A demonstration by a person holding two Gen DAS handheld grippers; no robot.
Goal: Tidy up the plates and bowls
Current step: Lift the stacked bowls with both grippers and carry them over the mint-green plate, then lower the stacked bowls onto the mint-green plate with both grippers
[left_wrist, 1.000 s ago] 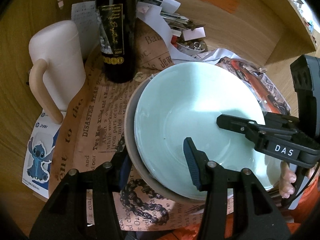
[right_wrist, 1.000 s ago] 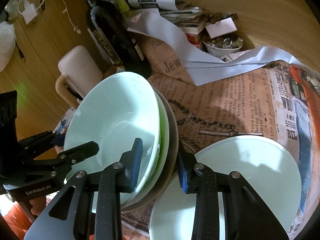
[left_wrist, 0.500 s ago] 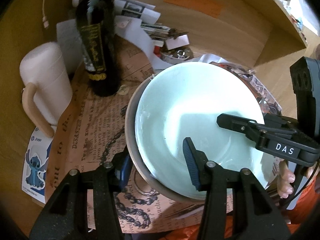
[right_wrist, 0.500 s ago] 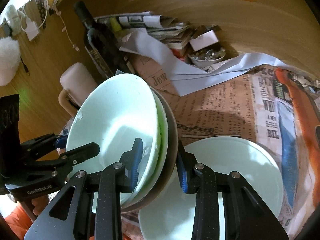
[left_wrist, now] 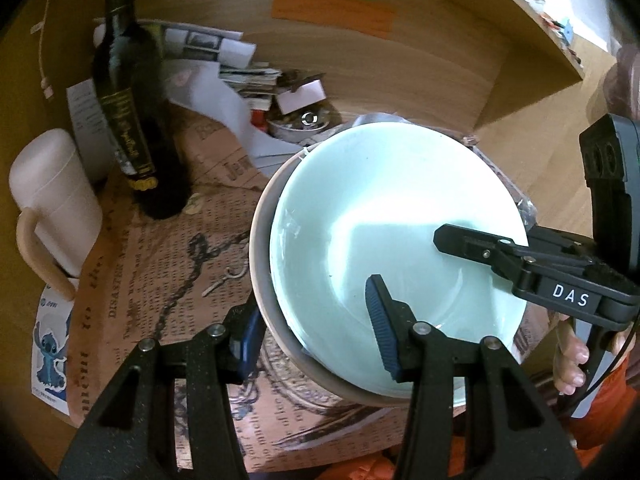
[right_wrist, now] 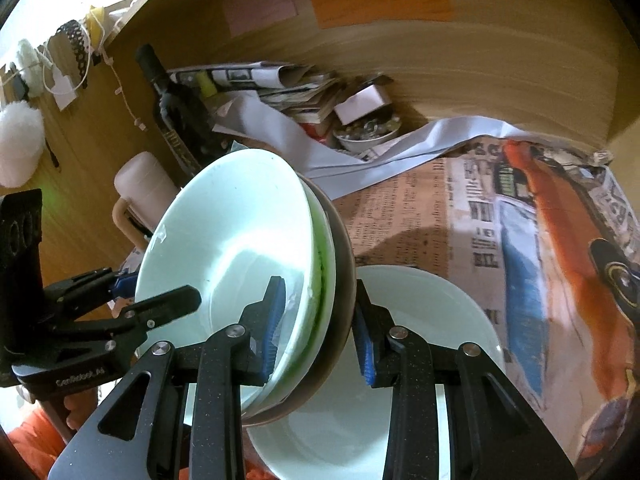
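A stack of nested bowls [left_wrist: 384, 216], pale mint inside a green one inside a grey-brown one, is held in the air between both grippers. My left gripper [left_wrist: 316, 336] is shut on the stack's near rim. My right gripper [right_wrist: 318, 334] is shut on the opposite rim, and the stack [right_wrist: 240, 248] shows tilted there. The right gripper also shows in the left wrist view [left_wrist: 516, 260]. A pale plate [right_wrist: 420, 360] lies on the newspaper below the stack.
A dark wine bottle [left_wrist: 132, 120] and a cream mug [left_wrist: 52, 200] stand at left on the newspaper-covered table [left_wrist: 168, 248]. Papers and a small bowl of metal bits [right_wrist: 368, 132] lie at the back against the wooden wall [right_wrist: 480, 52].
Both grippers have lifted the bowl stack higher above the table; the bottle, mug and plate look farther below. The grip on both rims is unchanged.
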